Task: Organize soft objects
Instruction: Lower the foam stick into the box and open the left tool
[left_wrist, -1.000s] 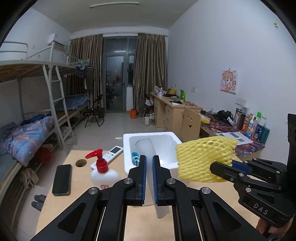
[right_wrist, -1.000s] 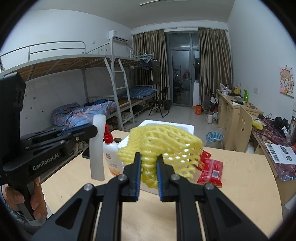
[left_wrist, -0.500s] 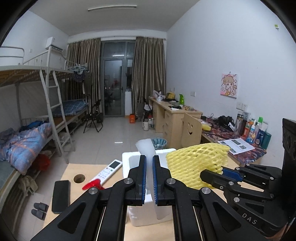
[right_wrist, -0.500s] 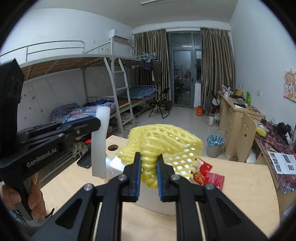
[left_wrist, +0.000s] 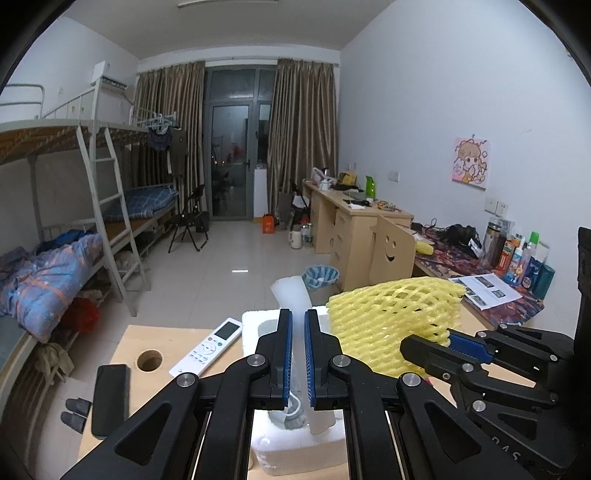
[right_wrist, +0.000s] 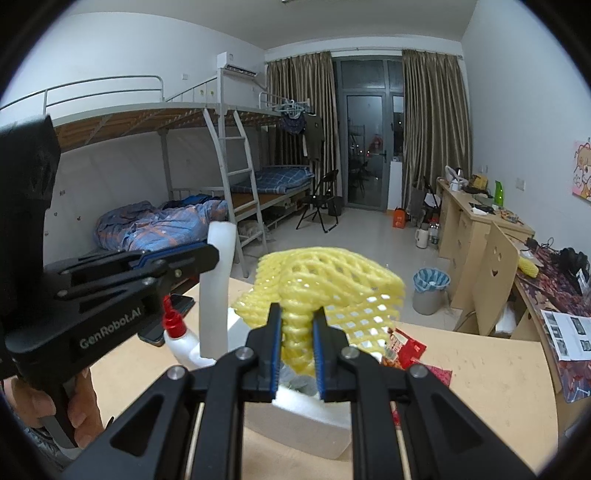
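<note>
Yellow foam netting sleeve (right_wrist: 325, 280) sits clamped in my right tool (right_wrist: 297, 350), the white foam sheet strip (left_wrist: 291, 295) upright in my left tool (left_wrist: 298, 362); both hang just above the open white polystyrene box (right_wrist: 314, 410) on the counter (right_wrist: 480, 387), so lowering comes next, I judge.

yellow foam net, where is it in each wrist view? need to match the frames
Left wrist: yellow foam net sits right of centre, above the white foam box, held in the jaws of the right gripper coming in from the right edge.
Right wrist: yellow foam net is at centre, pinched in this camera's own jaws.
Shared landmark: blue waste bin on the floor by the smiley chair.
</note>
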